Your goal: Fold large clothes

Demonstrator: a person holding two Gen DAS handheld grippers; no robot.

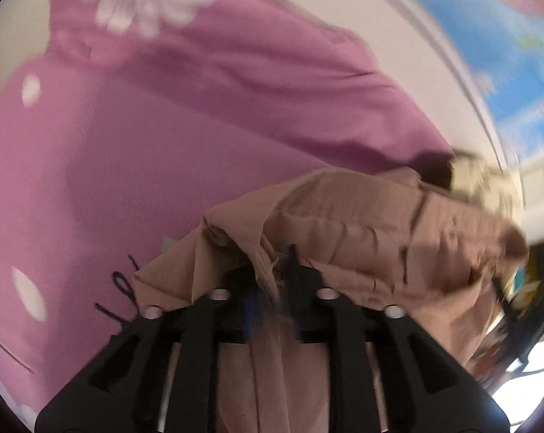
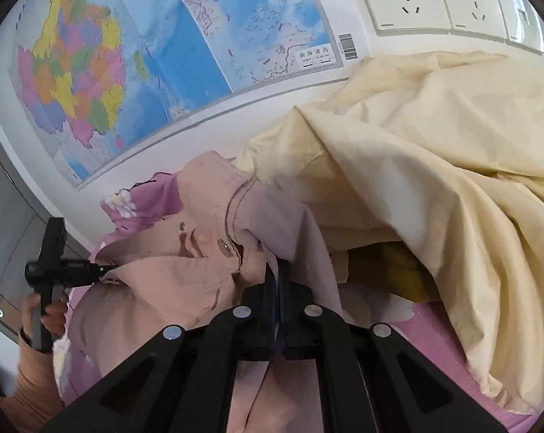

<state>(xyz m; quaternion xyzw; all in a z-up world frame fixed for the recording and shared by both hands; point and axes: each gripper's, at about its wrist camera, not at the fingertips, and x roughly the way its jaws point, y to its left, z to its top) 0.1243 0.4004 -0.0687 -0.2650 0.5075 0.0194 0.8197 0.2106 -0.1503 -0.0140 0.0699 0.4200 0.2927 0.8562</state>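
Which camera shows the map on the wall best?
The right wrist view: the map fills the upper left, sharp, with colored regions clear. The left wrist view catches only a blurry blue corner of it at the upper right.

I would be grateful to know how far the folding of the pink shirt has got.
Nothing looks folded yet. In hand: both grippers are shut on the pink shirt, the right gripper near its buttons and the left gripper at an edge, holding it bunched above the purple bedsheet. Left: spreading it flat and making every fold. The cream cloth beside it lies crumpled too.
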